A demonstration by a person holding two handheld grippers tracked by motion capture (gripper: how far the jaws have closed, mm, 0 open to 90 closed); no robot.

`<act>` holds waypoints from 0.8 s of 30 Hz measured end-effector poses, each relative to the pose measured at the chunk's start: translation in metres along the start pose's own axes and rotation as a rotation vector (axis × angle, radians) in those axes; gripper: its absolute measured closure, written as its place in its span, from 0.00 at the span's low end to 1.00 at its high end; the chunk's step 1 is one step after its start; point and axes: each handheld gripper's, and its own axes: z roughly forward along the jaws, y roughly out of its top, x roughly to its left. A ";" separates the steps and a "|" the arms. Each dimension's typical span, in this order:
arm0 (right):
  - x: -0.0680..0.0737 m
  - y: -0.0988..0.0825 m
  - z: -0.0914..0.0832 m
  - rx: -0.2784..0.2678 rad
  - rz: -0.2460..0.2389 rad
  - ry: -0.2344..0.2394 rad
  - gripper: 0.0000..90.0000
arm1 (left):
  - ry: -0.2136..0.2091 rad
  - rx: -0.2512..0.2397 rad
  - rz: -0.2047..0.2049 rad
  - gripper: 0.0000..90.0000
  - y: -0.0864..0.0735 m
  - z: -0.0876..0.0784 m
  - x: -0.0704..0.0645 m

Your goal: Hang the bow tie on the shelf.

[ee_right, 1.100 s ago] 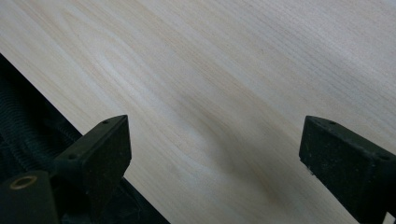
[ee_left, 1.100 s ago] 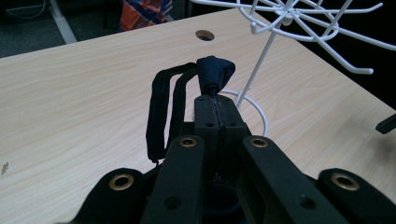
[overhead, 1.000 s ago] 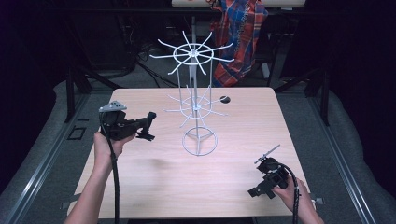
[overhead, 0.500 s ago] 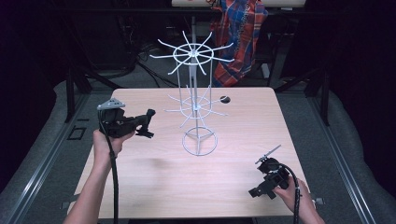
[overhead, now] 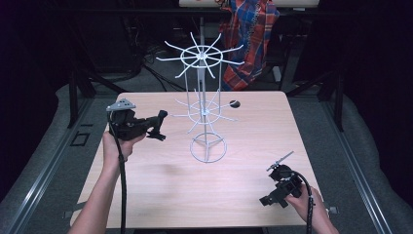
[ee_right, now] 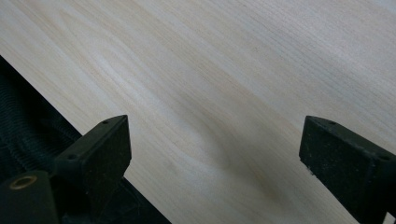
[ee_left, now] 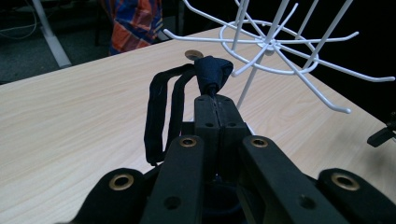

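Observation:
A white wire rack (overhead: 204, 109) with spoke-like hooks stands mid-table; its lower ring of hooks (ee_left: 275, 46) is close ahead in the left gripper view. My left gripper (overhead: 158, 126) hovers left of the rack, pointing at it. It is shut on a dark blue strap (ee_left: 212, 70), whose loop (ee_left: 161, 116) hangs down beside the jaws. The strap (overhead: 160, 118) is apart from the hooks. My right gripper (overhead: 270, 200) rests low at the table's front right corner. Its jaws stand wide open over bare wood (ee_right: 215, 154), nothing between them.
The light wooden table (overhead: 160, 190) has a small round dark hole (overhead: 234, 103) behind the rack. A plaid cloth (overhead: 253, 39) hangs on a frame beyond the far edge. The table's edge and dark floor (ee_right: 28, 126) lie just beside the right gripper.

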 end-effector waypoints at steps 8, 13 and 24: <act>0.001 0.000 0.000 -0.010 0.006 0.005 0.10 | -0.009 -0.009 0.015 1.00 0.002 -0.001 -0.004; 0.000 0.000 -0.002 -0.003 -0.008 -0.007 0.10 | -0.026 -0.013 0.025 1.00 0.004 0.000 -0.006; 0.000 0.000 -0.003 -0.022 -0.006 -0.015 0.10 | -0.045 -0.002 0.045 1.00 0.011 0.012 -0.013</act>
